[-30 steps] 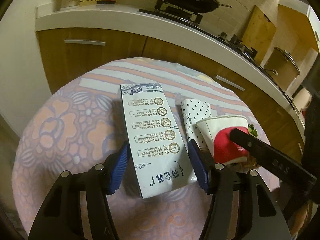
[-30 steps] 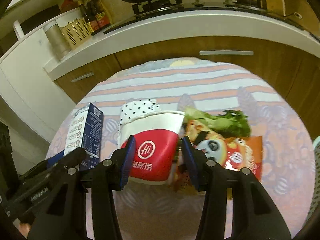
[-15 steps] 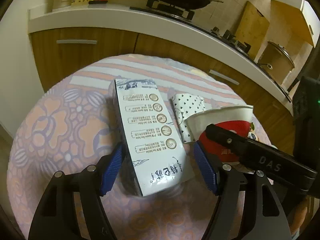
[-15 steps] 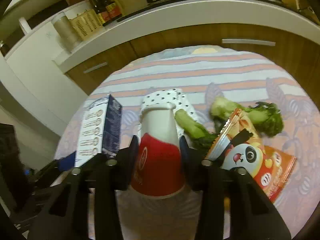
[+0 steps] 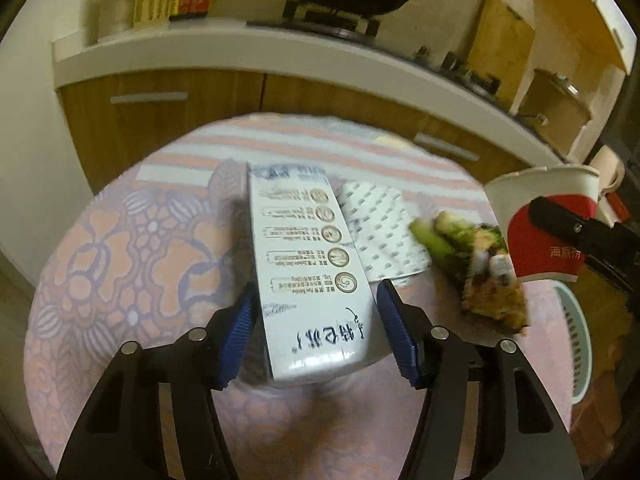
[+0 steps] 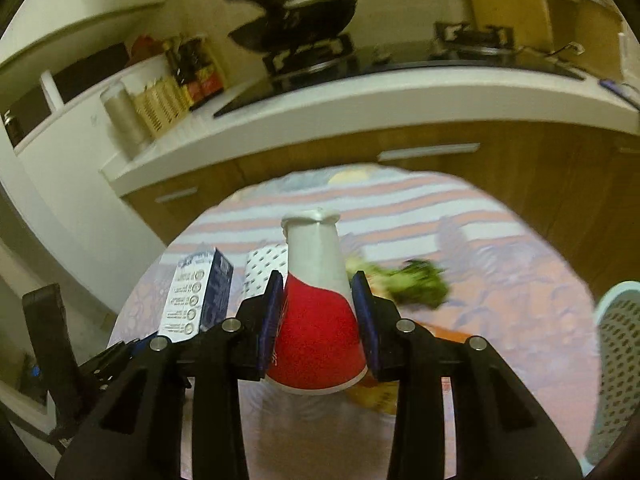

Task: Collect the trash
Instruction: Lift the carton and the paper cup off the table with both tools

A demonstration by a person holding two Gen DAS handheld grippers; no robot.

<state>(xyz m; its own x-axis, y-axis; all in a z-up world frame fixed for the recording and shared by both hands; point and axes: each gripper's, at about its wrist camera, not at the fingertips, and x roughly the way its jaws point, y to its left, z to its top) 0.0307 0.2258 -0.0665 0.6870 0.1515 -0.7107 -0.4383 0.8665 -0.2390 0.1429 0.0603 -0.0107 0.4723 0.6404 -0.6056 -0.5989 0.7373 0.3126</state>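
Note:
A white and blue milk carton [image 5: 308, 272] lies on the round flowered table [image 5: 120, 264]. My left gripper [image 5: 316, 332] is open with its blue pads on either side of the carton's near end. My right gripper [image 6: 318, 320] is shut on a red and white paper cup [image 6: 316, 312] and holds it above the table; the cup also shows at the right of the left wrist view [image 5: 548, 224]. A dotted paper cup [image 5: 380, 232], green vegetable scraps [image 5: 452, 240] and an orange snack bag [image 5: 496, 300] lie on the table.
A pale perforated basket [image 6: 616, 360] stands off the table's right edge, also seen in the left wrist view [image 5: 576, 332]. Behind the table runs a wooden kitchen counter [image 6: 360, 112] with a wok [image 6: 296, 4], bottles and a pot.
My right gripper closed on the red cup and lifted it up and to the right, uncovering the vegetable scraps. My left gripper stayed open around the carton and edged closer.

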